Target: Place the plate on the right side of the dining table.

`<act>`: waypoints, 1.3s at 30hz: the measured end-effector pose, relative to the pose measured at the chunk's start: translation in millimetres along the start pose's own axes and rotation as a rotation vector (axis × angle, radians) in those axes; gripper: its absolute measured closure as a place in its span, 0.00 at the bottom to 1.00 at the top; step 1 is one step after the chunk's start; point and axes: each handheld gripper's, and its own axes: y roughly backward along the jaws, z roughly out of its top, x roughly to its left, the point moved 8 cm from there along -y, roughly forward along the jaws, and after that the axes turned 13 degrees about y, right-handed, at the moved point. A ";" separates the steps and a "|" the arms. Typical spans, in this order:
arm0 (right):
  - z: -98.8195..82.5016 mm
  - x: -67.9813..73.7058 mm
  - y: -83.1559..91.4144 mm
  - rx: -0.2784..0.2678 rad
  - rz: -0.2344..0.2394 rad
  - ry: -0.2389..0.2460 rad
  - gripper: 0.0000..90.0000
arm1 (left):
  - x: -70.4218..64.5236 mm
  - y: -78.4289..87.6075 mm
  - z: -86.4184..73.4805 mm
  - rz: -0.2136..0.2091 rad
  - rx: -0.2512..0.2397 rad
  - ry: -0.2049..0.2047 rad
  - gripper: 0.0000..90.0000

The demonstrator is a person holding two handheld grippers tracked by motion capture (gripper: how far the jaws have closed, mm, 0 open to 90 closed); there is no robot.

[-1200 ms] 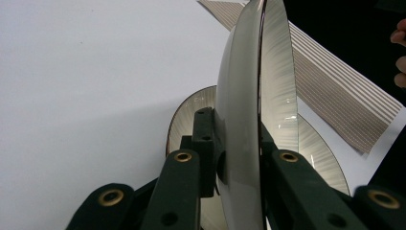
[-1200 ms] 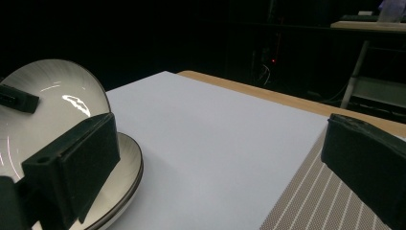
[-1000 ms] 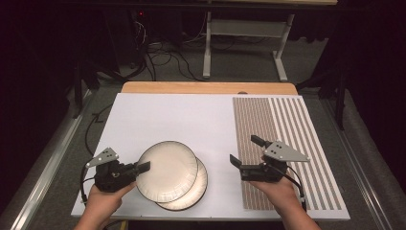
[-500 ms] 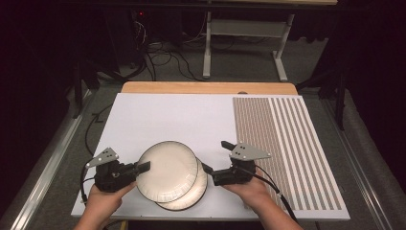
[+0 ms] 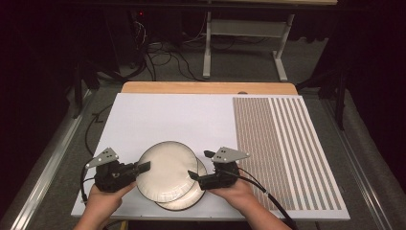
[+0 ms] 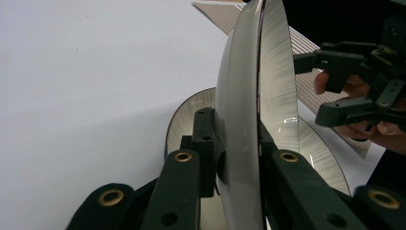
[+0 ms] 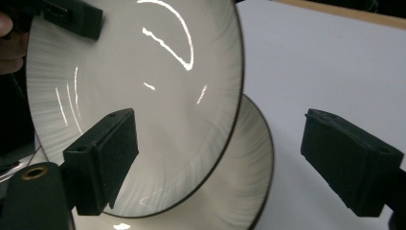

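Having moved left off the striped mat (image 5: 287, 153), right gripper (image 5: 200, 167) now hovering, jaws spread, beside upper plate (image 5: 166, 170); left gripper (image 5: 141, 167) clamping it above lower plate (image 5: 191, 199), near table's (image 5: 167, 115) front edge.

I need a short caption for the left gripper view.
Left tongs clamp the rim of a raised white dark-rimmed plate above another.

The high view looks forward and down over the white table (image 5: 158, 120); both gripper views face two stacked white ribbed plates (image 5: 168, 172) up close.
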 end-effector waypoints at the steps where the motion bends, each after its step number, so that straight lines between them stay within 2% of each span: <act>1: -1.0 1.8 -2.6 0.003 0.012 -0.005 0.16 | 0.1 -0.1 0.0 0.000 0.000 0.001 0.89; 8: -7.3 8.5 -19.1 0.025 0.040 -0.051 0.23 | 0.5 -0.3 -0.2 -0.006 -0.003 0.000 0.89; 12: -9.5 11.4 -24.2 0.020 0.056 -0.072 0.34 | 0.6 -0.3 -0.2 -0.006 -0.004 0.000 0.89; 17: -8.4 12.9 -25.7 0.001 0.071 -0.099 0.43 | 1.0 -0.3 -0.5 -0.005 -0.001 0.003 0.89; 23: -9.9 14.6 -26.5 0.006 0.101 -0.123 0.55 | 1.0 -0.4 -0.5 -0.009 -0.005 0.000 0.89; 25: -10.1 13.5 -26.7 0.006 0.110 -0.147 0.59 | 1.0 -0.5 -0.7 -0.011 -0.006 0.001 0.89; 29: -10.3 12.3 -25.6 0.009 0.103 -0.151 0.66 | 1.3 -0.5 -0.8 -0.012 -0.009 0.000 0.89; 39: -14.3 9.9 -25.1 0.016 0.114 -0.201 0.79 | 1.5 -0.1 -1.3 -0.011 -0.011 0.003 0.89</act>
